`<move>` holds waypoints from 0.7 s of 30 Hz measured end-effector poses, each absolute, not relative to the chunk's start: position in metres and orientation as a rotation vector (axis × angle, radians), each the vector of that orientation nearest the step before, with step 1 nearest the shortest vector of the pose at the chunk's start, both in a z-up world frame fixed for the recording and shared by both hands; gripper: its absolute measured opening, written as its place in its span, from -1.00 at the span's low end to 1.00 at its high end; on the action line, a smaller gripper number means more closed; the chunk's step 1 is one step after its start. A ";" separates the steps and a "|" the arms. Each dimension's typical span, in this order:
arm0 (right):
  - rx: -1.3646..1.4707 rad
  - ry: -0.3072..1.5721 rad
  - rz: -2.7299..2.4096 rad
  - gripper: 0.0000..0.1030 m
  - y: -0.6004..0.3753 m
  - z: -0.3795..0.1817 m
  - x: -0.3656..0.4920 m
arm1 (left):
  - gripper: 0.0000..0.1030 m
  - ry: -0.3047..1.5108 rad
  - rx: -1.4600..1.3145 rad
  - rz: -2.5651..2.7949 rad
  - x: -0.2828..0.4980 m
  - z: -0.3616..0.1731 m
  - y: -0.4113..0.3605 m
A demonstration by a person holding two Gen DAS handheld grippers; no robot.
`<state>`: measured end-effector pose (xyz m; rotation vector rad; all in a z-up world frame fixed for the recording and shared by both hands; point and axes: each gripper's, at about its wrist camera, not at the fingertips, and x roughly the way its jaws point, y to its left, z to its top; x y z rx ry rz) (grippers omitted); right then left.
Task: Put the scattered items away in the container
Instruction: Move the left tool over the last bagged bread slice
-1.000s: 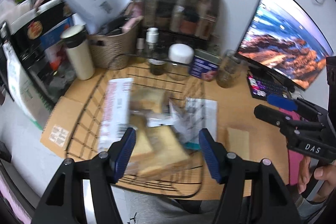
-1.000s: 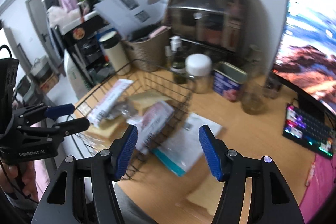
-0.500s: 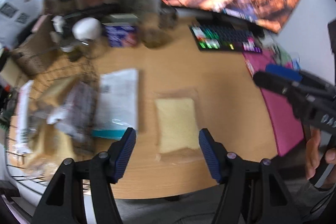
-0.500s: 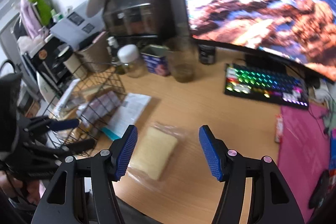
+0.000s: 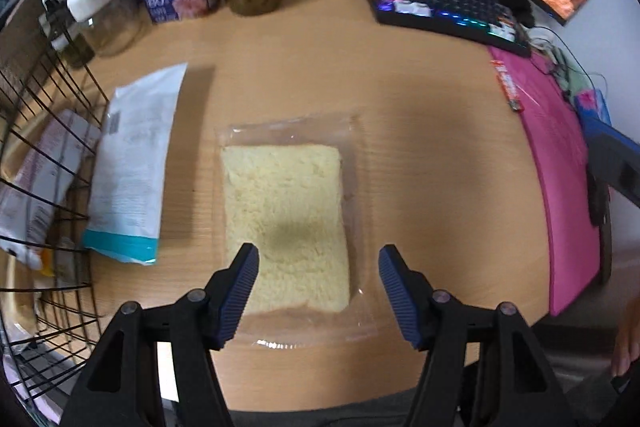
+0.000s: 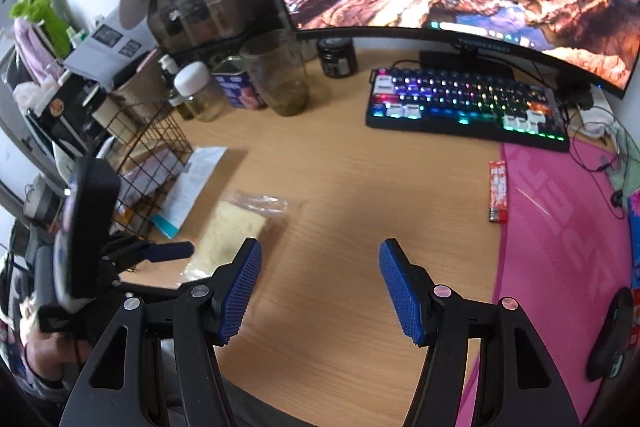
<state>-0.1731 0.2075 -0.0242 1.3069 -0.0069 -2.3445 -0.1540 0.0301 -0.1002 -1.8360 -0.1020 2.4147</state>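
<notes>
Bagged bread slice (image 5: 282,223) lies flat on the tabletop (image 5: 420,131), just right of the white pouch (image 5: 134,163) beside the wire basket (image 5: 40,131). We hold our left tongs (image 5: 316,281) released above its near edge, nothing between the pads; our right tongs (image 6: 320,285) also hang released over bare wood. We should come straight down, pinch the bread's sides gently rather than the slippery film, and lift level.

matt wood-grain table (image 5: 420,115), clear glossy plastic bag (image 5: 288,131) over rough bread (image 5: 280,203), black wire basket (image 5: 48,163), ribbed blue gripper pads (image 5: 240,287), glass jar (image 6: 280,83).
</notes>
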 end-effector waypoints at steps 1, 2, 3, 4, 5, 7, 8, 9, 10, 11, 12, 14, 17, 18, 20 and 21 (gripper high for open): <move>1.309 -0.012 -2.346 0.20 0.210 -0.025 -0.175 | 0.34 -0.105 -1.851 2.411 -0.157 -0.104 0.030; 1.310 -0.015 -2.345 0.20 0.212 -0.026 -0.176 | 0.34 -0.106 -1.863 2.415 -0.159 -0.107 0.029; 1.311 -0.019 -2.344 0.20 0.212 -0.026 -0.178 | 0.34 -0.108 -1.871 2.418 -0.161 -0.109 0.029; 1.313 -0.024 -2.342 0.20 0.213 -0.028 -0.180 | 0.34 -0.110 -1.880 2.416 -0.163 -0.112 0.029; 1.317 -0.027 -2.339 0.20 0.213 -0.029 -0.182 | 0.34 -0.103 -1.883 2.416 -0.165 -0.113 0.028; 1.323 -0.030 -2.336 0.20 0.213 -0.032 -0.185 | 0.38 -0.072 -1.874 2.428 -0.168 -0.113 0.031; 1.327 -0.031 -2.333 0.20 0.213 -0.033 -0.186 | 0.42 -0.071 -1.874 2.426 -0.169 -0.113 0.031; 1.332 -0.034 -2.329 0.20 0.213 -0.035 -0.188 | 0.46 -0.072 -1.870 2.431 -0.169 -0.114 0.032; 1.334 -0.034 -2.328 0.20 0.212 -0.036 -0.189 | 0.48 -0.072 -1.868 2.434 -0.170 -0.114 0.032; 1.339 -0.035 -2.327 0.20 0.212 -0.038 -0.191 | 0.53 -0.067 -1.864 2.433 -0.171 -0.115 0.032; 1.341 -0.036 -2.326 0.20 0.211 -0.039 -0.192 | 0.55 -0.057 -1.861 2.432 -0.172 -0.115 0.033; 1.356 -0.031 -2.321 0.20 0.209 -0.044 -0.195 | 0.58 -0.027 -1.855 2.442 -0.173 -0.116 0.035; 1.409 -0.017 -2.334 0.20 0.209 -0.058 -0.201 | 0.66 -0.003 -1.844 2.450 -0.176 -0.119 0.036; 1.425 -0.011 -2.336 0.20 0.209 -0.064 -0.202 | 0.70 0.006 -1.841 2.454 -0.177 -0.119 0.037; 1.470 -0.024 -2.317 0.20 0.212 -0.076 -0.205 | 0.76 0.011 -1.833 2.454 -0.178 -0.121 0.037; 1.478 -0.035 -2.309 0.20 0.214 -0.079 -0.206 | 0.78 0.015 -1.829 2.455 -0.179 -0.122 0.037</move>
